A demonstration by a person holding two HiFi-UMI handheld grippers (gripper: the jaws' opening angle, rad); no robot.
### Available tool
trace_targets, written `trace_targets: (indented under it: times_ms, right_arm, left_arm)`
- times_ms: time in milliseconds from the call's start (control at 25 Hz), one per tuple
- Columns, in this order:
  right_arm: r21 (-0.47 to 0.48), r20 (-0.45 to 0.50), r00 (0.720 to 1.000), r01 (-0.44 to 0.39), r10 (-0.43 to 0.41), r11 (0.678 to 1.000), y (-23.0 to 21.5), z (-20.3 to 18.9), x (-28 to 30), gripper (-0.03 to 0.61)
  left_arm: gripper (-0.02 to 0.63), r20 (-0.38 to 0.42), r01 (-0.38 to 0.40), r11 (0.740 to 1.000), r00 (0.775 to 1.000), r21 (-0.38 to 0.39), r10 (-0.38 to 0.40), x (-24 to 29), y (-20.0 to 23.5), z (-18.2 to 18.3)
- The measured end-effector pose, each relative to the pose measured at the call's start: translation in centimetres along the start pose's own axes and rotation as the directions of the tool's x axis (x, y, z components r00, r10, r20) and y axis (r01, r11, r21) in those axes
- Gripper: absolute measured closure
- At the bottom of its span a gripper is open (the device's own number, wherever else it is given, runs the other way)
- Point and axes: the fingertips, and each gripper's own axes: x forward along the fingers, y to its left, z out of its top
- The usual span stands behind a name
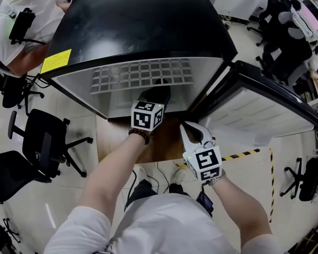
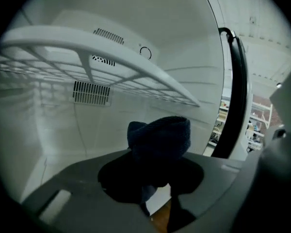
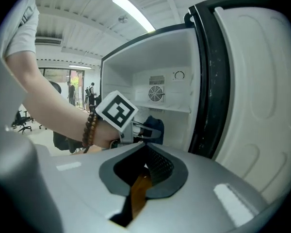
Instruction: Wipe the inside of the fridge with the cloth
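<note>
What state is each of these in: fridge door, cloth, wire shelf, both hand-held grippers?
Fridge door: open wide.
Cloth: bunched, gripped.
Wire shelf: in place, level.
Left hand-held gripper: shut on the cloth, inside the fridge.
Right hand-held gripper: shut, empty.

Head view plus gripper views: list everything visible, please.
fridge: one, black outside, white inside, centre, door open rightward
wire shelf: one, white, inside fridge
cloth: one, dark blue, inside fridge, gripped
label: one, yellow, fridge's left side
office chairs: several, black, floor both sides
striped tape: one, yellow-black, floor right
bystander: one, white shirt, top left
left gripper: one, dark, shut on cloth
right gripper: one, white, shut, empty, beside door
</note>
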Motion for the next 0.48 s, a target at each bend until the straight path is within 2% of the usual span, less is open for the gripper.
trace_targets:
  times_ms: [240, 480]
  right_arm:
    - [0.007, 0.02, 1.0, 0.002, -0.002, 1.0, -0.6, 0.8, -1.1, 0.576]
    - [0.015, 0.024, 1.0, -0.017, 0.017, 1.0, -0.7, 0.5, -2.0, 0.576]
  left_arm:
    - [0.489, 0.028, -0.086, 0.996, 0.996, 0.035, 0.085, 3.5, 0.5, 0.1]
    - [0.491, 0.061, -0.113, 0.993, 0.992, 0.035, 0.111, 6.2, 0.9, 1.1]
